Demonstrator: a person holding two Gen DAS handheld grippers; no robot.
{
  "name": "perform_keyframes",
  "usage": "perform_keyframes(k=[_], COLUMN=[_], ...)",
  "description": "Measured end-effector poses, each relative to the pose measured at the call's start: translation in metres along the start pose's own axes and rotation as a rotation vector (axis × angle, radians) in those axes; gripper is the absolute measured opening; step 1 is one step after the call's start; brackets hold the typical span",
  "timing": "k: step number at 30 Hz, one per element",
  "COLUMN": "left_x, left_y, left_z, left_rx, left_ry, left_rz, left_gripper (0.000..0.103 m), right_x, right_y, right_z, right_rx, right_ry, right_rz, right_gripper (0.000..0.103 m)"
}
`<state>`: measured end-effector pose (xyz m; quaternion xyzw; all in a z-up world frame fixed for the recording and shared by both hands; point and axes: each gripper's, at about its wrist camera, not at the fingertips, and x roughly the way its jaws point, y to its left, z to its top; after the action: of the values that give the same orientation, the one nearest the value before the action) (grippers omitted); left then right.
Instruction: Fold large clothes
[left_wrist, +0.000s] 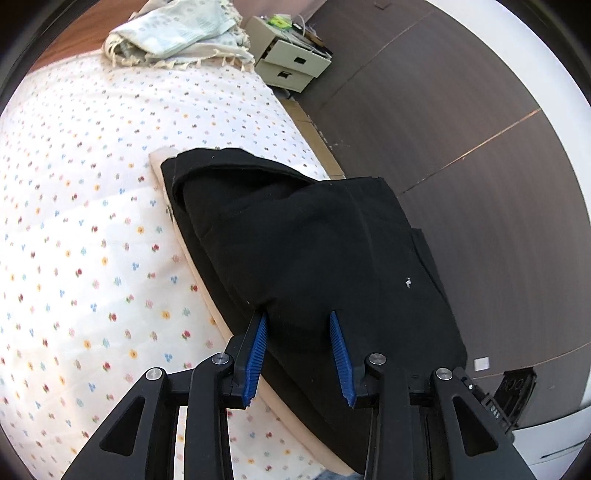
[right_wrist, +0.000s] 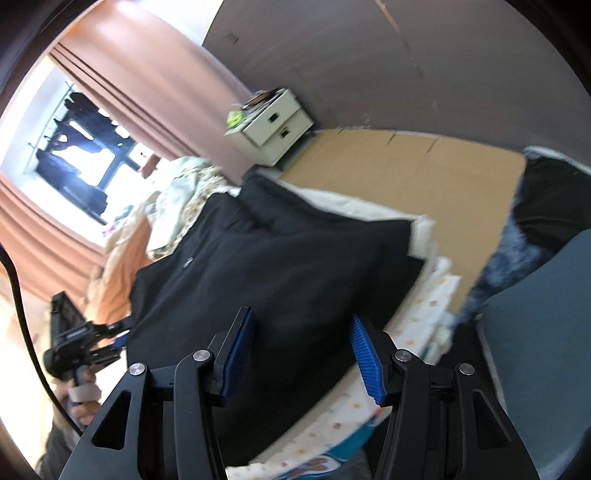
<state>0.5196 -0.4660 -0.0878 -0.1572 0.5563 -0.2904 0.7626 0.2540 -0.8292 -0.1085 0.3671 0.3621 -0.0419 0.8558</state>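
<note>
Left gripper (left_wrist: 297, 315) with its jaws apart at the near edge of a folded black garment (left_wrist: 306, 243) on the bed (left_wrist: 81, 206).
Its blue pads (left_wrist: 258, 350) flank the cloth; a pinch cannot be told. The right gripper (right_wrist: 303, 325) hovers over the garment, jaws apart, empty.

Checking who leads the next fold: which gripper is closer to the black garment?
Left. The left gripper has its fingertips at the black garment; the right gripper hovers just short of it.

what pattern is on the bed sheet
White with small multicoloured flower dots on the bed sheet, clearest in the left wrist view.
</note>
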Motion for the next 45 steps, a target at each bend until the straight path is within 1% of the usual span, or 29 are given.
perform_keyframes(k=[1,2,4,7,10,12,13,14,15,16,17,18,20,22,23,26,29,31,32,33,35,36,37,39,41,45], left_x=[0.002,0.003,0.006,0.011,0.016,0.013,0.008,0.002,-0.003,-0.008,-0.011,-0.013,-0.018,-0.025,-0.028,-0.039,-0.055,-0.073,-0.080,-0.088,-0.102,-0.112,-0.120,-0.138,-0.157,-0.201], left_y=[-0.002,-0.004,-0.006,-0.010,-0.012,-0.011,-0.011,-0.010,-0.007,-0.002,0.004,0.011,0.020,0.021,0.021,0.019,0.009,0.002,-0.001,-0.003,-0.007,-0.009,-0.011,-0.015,-0.019,-0.022], left_z=[0.002,0.004,0.012,0.021,0.024,0.025,0.026,0.028,0.031,0.034,0.035,0.036,0.036,0.033,0.032,0.026,0.015,0.003,-0.001,-0.007,-0.016,-0.021,-0.026,-0.038,-0.050,-0.073], left_rx=[0.008,0.010,0.002,0.025,0.076,0.108,0.125,0.140,0.146,0.138,0.123,0.105,0.088,0.096,0.100,0.108,0.158,0.210,0.231,0.249,0.273,0.285,0.298,0.332,0.371,0.402], left_ry=[-0.002,-0.005,-0.015,-0.032,-0.043,-0.066,-0.088,-0.118,-0.146,-0.157,-0.153,-0.134,-0.110,-0.118,-0.118,-0.106,-0.107,-0.131,-0.138,-0.142,-0.144,-0.151,-0.159,-0.180,-0.203,-0.275], left_rz=[0.005,0.010,0.018,0.058,0.108,0.134,0.164,0.219,0.287,0.297,0.274,0.245,0.218,0.216,0.208,0.176,0.156,0.150,0.143,0.133,0.113,0.105,0.101,0.103,0.104,0.077], left_gripper=[0.036,0.036,0.036,0.036,0.036,0.041,0.042,0.042,0.050,0.056,0.060,0.060,0.060,0.060,0.060,0.061,0.063,0.065,0.070,0.076,0.084,0.088,0.090,0.098,0.099,0.101], right_x=[0.004,0.005,0.002,-0.005,-0.003,-0.001,-0.001,-0.002,-0.003,-0.004,-0.005,-0.006,-0.012,-0.016,-0.019,-0.027,-0.041,-0.050,-0.055,-0.060,-0.071,-0.075,-0.080,-0.089,-0.099,-0.115], right_y=[0.000,0.001,0.001,0.006,0.005,0.004,0.004,0.003,0.002,0.002,0.002,0.001,0.003,0.006,0.008,0.016,0.030,0.040,0.044,0.049,0.060,0.065,0.070,0.080,0.089,0.107], right_z=[0.000,0.000,-0.001,0.000,0.004,0.005,0.004,0.003,0.002,0.001,0.000,-0.002,-0.006,-0.007,-0.009,-0.013,-0.020,-0.027,-0.032,-0.037,-0.046,-0.050,-0.053,-0.059,-0.064,-0.074], right_rx=[0.005,0.013,0.021,0.024,0.038,0.034,0.030,0.029,0.032,0.036,0.042,0.051,0.057,0.049,0.043,0.036,0.008,-0.011,-0.019,-0.026,-0.040,-0.046,-0.050,-0.057,-0.064,-0.075], right_ry=[-0.008,-0.018,-0.056,-0.088,-0.087,-0.093,-0.097,-0.103,-0.108,-0.112,-0.112,-0.114,-0.127,-0.129,-0.129,-0.118,-0.124,-0.134,-0.138,-0.141,-0.146,-0.149,-0.152,-0.165,-0.178,-0.175], right_rz=[-0.014,-0.021,-0.003,-0.006,-0.022,-0.041,-0.054,-0.067,-0.072,-0.079,-0.088,-0.099,-0.124,-0.156,-0.167,-0.168,-0.167,-0.175,-0.180,-0.186,-0.201,-0.215,-0.240,-0.281,-0.280,-0.260], right_gripper=[0.032,0.027,0.016,0.015,0.015,0.014,0.014,0.014,0.014,0.014,0.014,0.014,0.019,0.027,0.028,0.032,0.042,0.054,0.056,0.060,0.068,0.076,0.091,0.103,0.103,0.103])
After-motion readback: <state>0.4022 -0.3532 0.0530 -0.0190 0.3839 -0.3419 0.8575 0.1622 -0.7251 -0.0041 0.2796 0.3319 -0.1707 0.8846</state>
